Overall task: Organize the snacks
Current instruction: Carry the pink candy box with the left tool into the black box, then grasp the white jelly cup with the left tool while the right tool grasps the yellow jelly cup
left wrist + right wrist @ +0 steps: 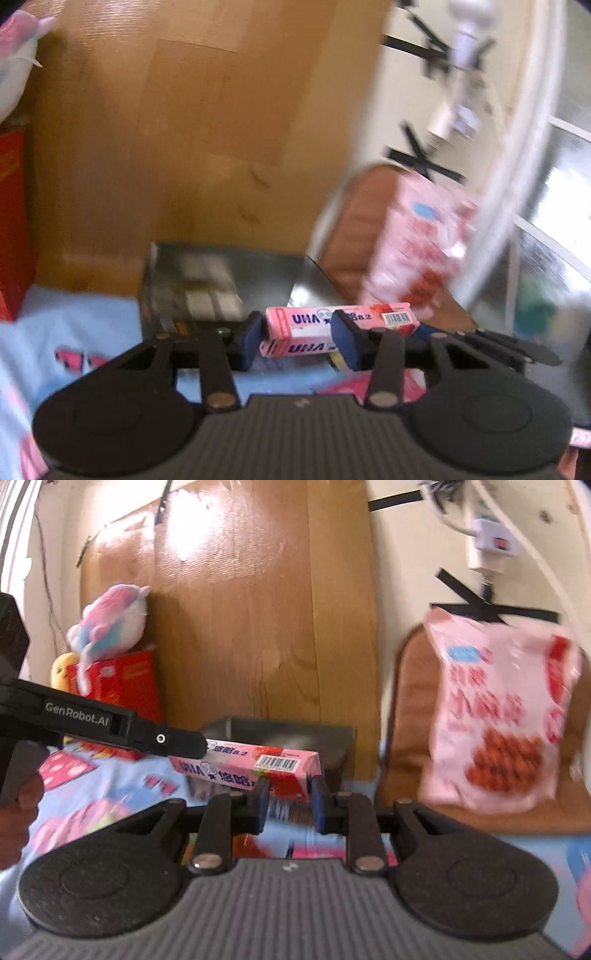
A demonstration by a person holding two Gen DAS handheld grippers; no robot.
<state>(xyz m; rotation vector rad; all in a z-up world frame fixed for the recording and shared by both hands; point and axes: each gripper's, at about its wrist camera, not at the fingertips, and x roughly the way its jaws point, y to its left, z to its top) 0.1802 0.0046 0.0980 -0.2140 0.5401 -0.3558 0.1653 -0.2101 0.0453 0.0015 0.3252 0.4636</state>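
1. Wooden board (pixel 258 627) stands upright against a cream wall (pixel 406 554); it backs the whole scene. Black tape strips and a white plug adapter (pixel 491 546) with cables sit on the wall to the right.
2. The surface is covered by a light blue cloth (pixel 122 786) with pink cartoon prints. I can't tell whether a worktop or a bed lies under it.
3. Big pink snack bag (pixel 506 709) leans upright against a brown cushioned chair back (pixel 402 720) at right, apart from the grippers.
4. Dark open bin (pixel 295 734) sits at the foot of the board, just behind the held item. Likely the drop spot for snacks; that's a judgement.
5. Red box (pixel 122 683) at far left, with a pink-and-blue plush toy (pixel 110 616) on top and a yellow toy beside it.
6. Pink candy box (pixel 340 325), long and narrow, is off the cloth, held in the air roughly level in front of the bin.
7. Left gripper (pixel 299 338): nearly closed, blue pads clamp one end of the candy box across its narrow width.
8. Right gripper (pixel 288 801): nearly closed, pads pinch the other end, near the barcode.
9. Two-ended hold probably keeps the long box steady and level while carrying.
10. Both views are motion-blurred.
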